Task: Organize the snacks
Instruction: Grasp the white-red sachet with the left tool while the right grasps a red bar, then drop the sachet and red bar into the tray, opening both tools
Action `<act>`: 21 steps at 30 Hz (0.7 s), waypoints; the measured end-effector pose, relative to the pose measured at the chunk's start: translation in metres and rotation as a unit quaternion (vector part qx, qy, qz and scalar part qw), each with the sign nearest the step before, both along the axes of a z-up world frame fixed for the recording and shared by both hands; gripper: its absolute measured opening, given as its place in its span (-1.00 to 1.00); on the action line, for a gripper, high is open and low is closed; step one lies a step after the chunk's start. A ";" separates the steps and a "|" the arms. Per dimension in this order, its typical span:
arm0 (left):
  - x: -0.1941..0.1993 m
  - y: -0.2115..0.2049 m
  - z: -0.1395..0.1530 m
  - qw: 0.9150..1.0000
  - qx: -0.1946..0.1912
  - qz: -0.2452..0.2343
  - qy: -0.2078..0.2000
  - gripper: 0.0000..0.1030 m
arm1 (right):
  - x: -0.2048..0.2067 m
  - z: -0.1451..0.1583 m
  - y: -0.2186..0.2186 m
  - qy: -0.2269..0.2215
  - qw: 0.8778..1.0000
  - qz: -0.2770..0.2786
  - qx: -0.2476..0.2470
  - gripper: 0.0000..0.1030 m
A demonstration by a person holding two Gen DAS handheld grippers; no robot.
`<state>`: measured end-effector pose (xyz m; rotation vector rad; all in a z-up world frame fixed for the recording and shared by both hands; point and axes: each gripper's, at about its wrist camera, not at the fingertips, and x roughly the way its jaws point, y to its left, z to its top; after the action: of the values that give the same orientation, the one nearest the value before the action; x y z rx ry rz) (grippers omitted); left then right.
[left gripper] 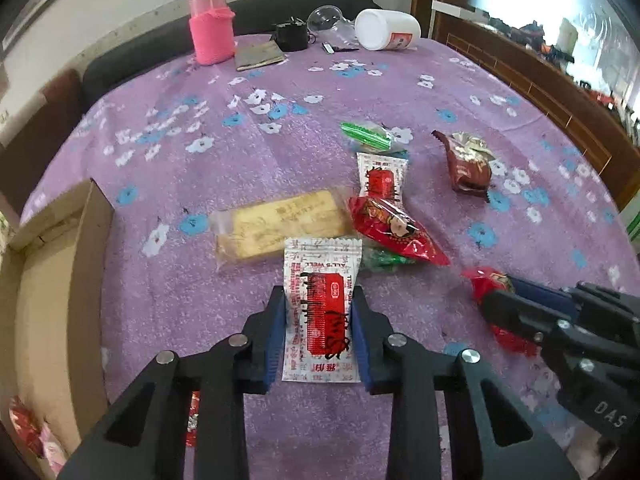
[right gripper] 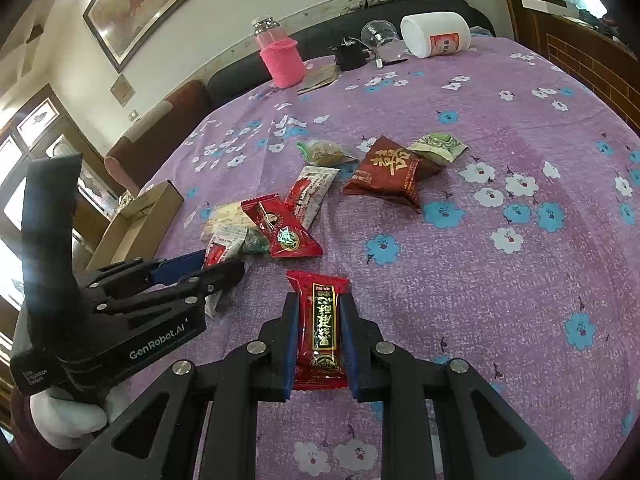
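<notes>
Here, white sachet [left gripper: 320, 312] clamped between left fingers [left gripper: 276, 336], red bar [right gripper: 322, 328] between right fingers [right gripper: 290, 344].

Window glare, fisheye-warped edges, dark corners

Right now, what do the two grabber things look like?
Both are black plastic tools with two long fingers lined with blue ribbed pads. Round silver bolts sit on the finger joints. The left gripper has white lettering, "GenRobot.AI", on its black body, and a black strap stands up behind it. The hand under it wears a white glove. The right gripper shows white letters, "DAS", on its side.
</notes>
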<state>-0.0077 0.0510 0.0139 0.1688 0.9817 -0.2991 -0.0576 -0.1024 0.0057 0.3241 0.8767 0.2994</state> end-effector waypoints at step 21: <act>-0.079 0.120 0.084 0.972 -0.222 0.033 -0.063 -0.44 | -0.007 0.009 0.003 -0.017 0.997 -0.055 -0.052 -0.61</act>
<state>-0.0871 0.1714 0.0982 -0.2498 0.7723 -0.4347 -0.0647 -0.0994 0.0151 0.2687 0.8347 0.1566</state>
